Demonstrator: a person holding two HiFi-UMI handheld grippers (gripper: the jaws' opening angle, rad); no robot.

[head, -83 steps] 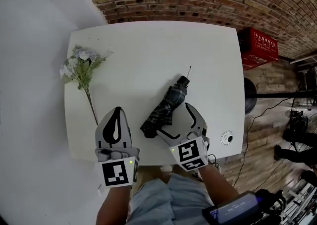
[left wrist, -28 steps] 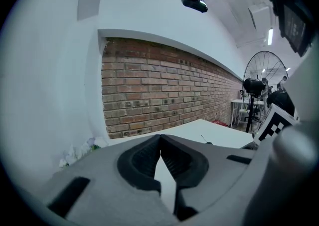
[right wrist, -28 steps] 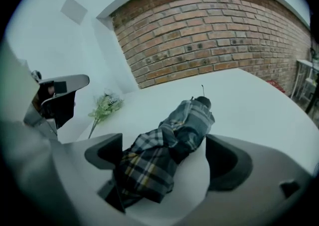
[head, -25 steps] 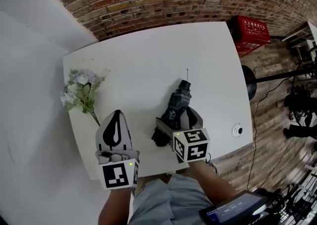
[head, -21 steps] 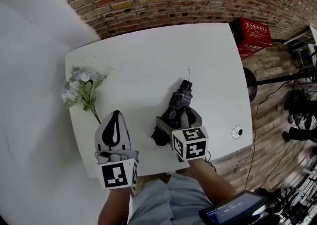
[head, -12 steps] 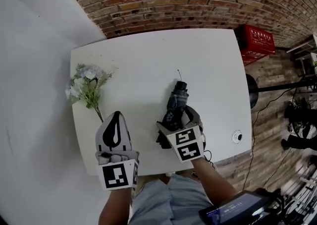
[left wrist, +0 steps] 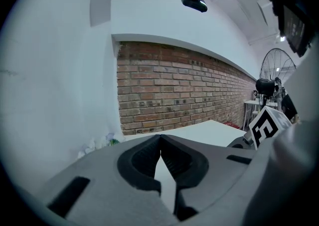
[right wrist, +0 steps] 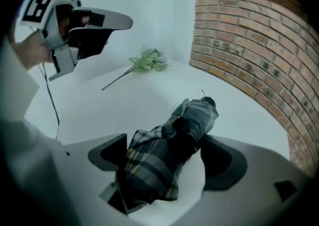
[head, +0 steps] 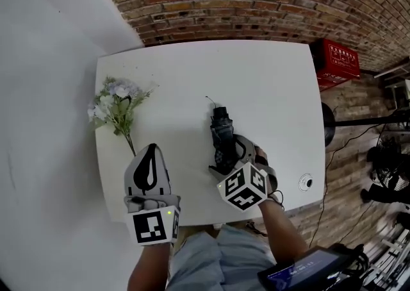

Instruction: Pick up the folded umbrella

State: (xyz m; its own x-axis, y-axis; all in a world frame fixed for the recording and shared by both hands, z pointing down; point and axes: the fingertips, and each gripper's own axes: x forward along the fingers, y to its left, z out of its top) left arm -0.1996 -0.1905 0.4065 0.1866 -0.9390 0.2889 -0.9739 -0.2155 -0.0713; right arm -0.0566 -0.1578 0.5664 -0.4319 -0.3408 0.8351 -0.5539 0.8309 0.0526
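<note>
The folded umbrella (head: 220, 141), dark plaid with a black tip, lies on the white table (head: 269, 84), tip pointing away from me. My right gripper (head: 225, 156) straddles its lower half from above. Its jaws have just been closing, and in the right gripper view the umbrella (right wrist: 164, 158) fills the gap, with both pads against the fabric. My left gripper (head: 149, 149) hovers shut and empty over the table's near left part, well apart from the umbrella. Its fingertips meet in the left gripper view (left wrist: 160, 138).
A bunch of pale artificial flowers (head: 117, 100) lies at the table's left edge. A small round object (head: 306, 182) sits at the near right corner. A red crate (head: 338, 59) stands on the floor to the right. A brick wall runs behind the table.
The right gripper has rolled on the umbrella, and the umbrella has swung from pointing up-right to pointing nearly straight away from me. The left gripper has stayed where it was.
</note>
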